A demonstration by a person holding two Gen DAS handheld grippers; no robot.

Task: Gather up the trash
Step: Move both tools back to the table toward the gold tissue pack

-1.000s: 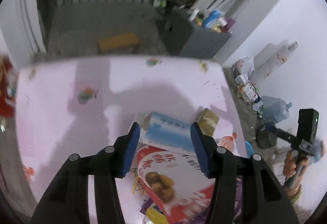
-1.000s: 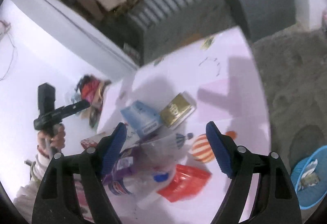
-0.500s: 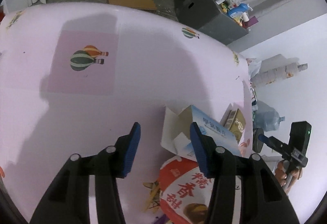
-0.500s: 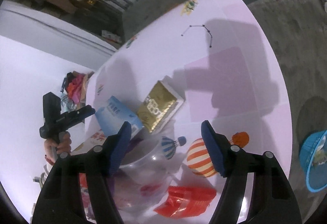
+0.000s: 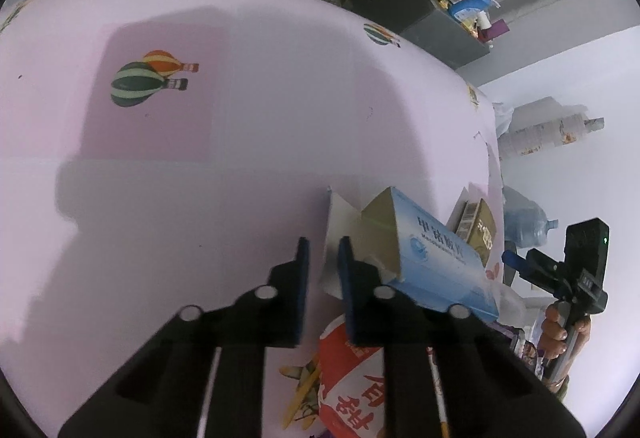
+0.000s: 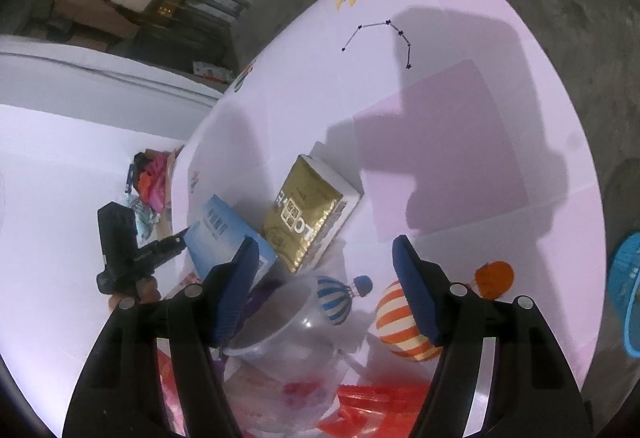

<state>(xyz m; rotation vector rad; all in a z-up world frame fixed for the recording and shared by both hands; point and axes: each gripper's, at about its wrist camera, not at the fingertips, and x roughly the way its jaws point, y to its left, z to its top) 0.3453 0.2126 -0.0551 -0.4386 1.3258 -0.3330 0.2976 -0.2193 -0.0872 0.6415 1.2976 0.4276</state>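
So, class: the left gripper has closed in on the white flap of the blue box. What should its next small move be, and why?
Probably lift gently, drawing the blue box clear of the pile. The left gripper has its fingers nearly together on the box's open white flap, while the box leans against the gold carton; a slow lift would test that thin hold.

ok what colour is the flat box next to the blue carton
Gold, with white sides; the gold box shows best in the right wrist view.
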